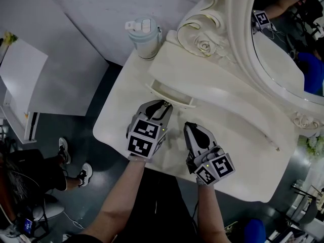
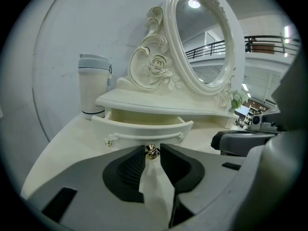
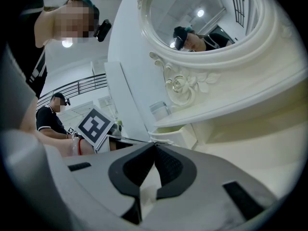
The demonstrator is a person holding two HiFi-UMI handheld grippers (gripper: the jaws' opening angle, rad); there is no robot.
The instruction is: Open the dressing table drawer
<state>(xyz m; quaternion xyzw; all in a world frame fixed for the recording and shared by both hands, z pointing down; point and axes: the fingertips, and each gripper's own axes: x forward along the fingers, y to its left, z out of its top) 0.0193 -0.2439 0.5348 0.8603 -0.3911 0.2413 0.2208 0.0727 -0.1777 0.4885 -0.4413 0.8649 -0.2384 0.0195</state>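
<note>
The cream dressing table (image 1: 243,135) has a small drawer (image 1: 169,92) under its raised shelf, and the drawer stands pulled out a short way. In the left gripper view the drawer (image 2: 144,126) shows its hollow inside, and its small metal knob (image 2: 152,151) sits pinched between my left gripper's tips. My left gripper (image 1: 167,105) is shut on that knob. My right gripper (image 1: 188,128) rests over the tabletop to the right of the drawer, apart from it. In the right gripper view its jaws (image 3: 155,146) are shut with nothing between them.
A pale lidded cup (image 1: 144,37) stands at the table's back left corner. An oval mirror (image 1: 283,44) in a carved rose frame rises behind the shelf. A seated person's legs and shoes (image 1: 73,163) are on the floor at left. A white cabinet (image 1: 20,85) stands far left.
</note>
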